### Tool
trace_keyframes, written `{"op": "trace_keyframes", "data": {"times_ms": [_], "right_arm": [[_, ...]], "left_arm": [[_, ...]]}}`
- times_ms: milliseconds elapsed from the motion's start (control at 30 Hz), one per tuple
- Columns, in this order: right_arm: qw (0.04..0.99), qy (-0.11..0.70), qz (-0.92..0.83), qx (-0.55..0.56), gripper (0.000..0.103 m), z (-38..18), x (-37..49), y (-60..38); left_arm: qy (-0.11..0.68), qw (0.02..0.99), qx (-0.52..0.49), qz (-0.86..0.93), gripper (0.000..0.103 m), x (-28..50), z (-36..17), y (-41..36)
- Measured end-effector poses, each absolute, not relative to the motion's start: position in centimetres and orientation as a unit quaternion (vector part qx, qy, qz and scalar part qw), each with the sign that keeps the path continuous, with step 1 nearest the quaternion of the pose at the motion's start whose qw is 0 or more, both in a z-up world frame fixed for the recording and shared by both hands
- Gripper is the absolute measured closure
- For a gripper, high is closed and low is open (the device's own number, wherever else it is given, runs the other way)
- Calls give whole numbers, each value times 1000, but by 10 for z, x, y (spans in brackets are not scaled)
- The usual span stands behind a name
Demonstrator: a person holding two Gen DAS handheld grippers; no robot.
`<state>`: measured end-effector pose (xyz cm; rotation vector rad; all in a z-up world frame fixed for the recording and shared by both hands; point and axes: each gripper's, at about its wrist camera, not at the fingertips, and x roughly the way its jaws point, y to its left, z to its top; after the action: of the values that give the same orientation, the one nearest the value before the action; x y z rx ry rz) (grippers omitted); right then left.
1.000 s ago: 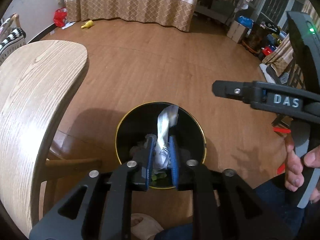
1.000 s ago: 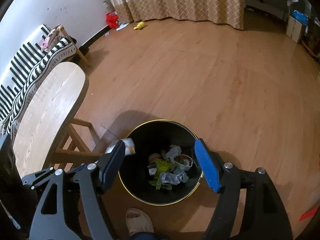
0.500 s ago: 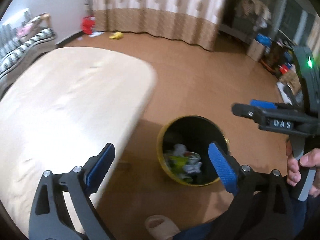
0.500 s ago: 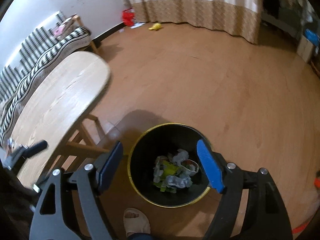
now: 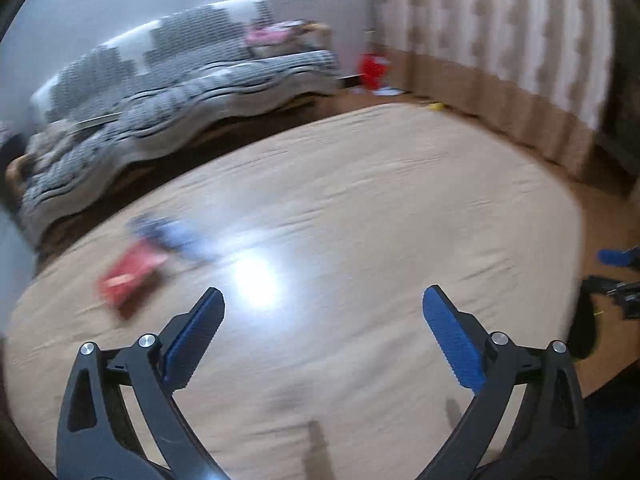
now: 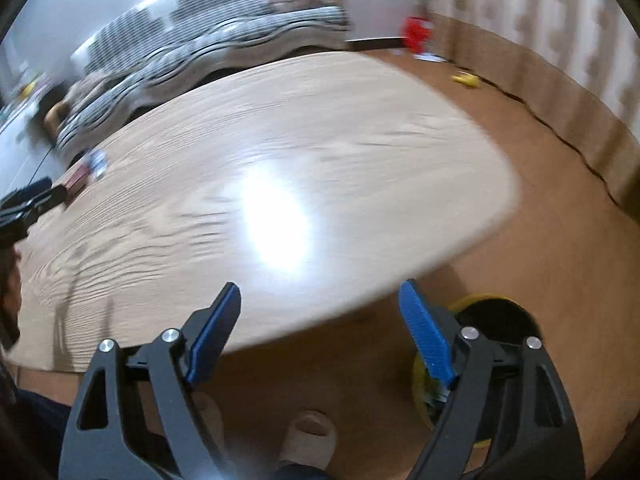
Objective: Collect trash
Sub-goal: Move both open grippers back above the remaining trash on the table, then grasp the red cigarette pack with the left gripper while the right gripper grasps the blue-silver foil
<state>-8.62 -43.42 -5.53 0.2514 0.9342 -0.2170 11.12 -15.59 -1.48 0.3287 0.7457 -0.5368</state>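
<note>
My left gripper (image 5: 322, 300) is open and empty above the light wooden table (image 5: 360, 208). A red wrapper (image 5: 130, 276) and a blue-white wrapper (image 5: 172, 236) lie blurred on the table, ahead and to the left of it. My right gripper (image 6: 320, 296) is open and empty over the table's near edge (image 6: 360, 304). The black bin with a yellow rim (image 6: 496, 316) stands on the floor at lower right, partly hidden behind the right finger. The wrappers (image 6: 86, 172) show small at the table's far left in the right wrist view.
A striped sofa (image 5: 160, 92) stands behind the table. A curtain (image 5: 500, 40) hangs at the right, with a red bag (image 5: 372, 70) and a yellow object (image 6: 466, 79) on the wooden floor. My slippered foot (image 6: 308, 440) is below.
The left gripper let the white wrapper go into the bin and opened. Both grippers swung up and left from the bin toward the table.
</note>
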Motion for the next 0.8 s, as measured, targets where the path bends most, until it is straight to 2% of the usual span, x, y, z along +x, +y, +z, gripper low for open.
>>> {"op": "trace_keyframes", "data": {"times_ms": [167,267,567,800], "right_arm": [[882,465,-13,83,20,-53,-40,-355],[879,473,27,48,20,-53,-18,-312],[860,501,97,-12,19,-64,13,-239],[856,508,92,-44,19,-74,49,-235]], "left_arm": [[385,885,159,-208,7,168,-26,-60],[413,872,162,-208,7,202,-40,-36],[429,839,222,-250,6,267,-78,-39],[407,850,191,-275,7,293,-82,-46]]}}
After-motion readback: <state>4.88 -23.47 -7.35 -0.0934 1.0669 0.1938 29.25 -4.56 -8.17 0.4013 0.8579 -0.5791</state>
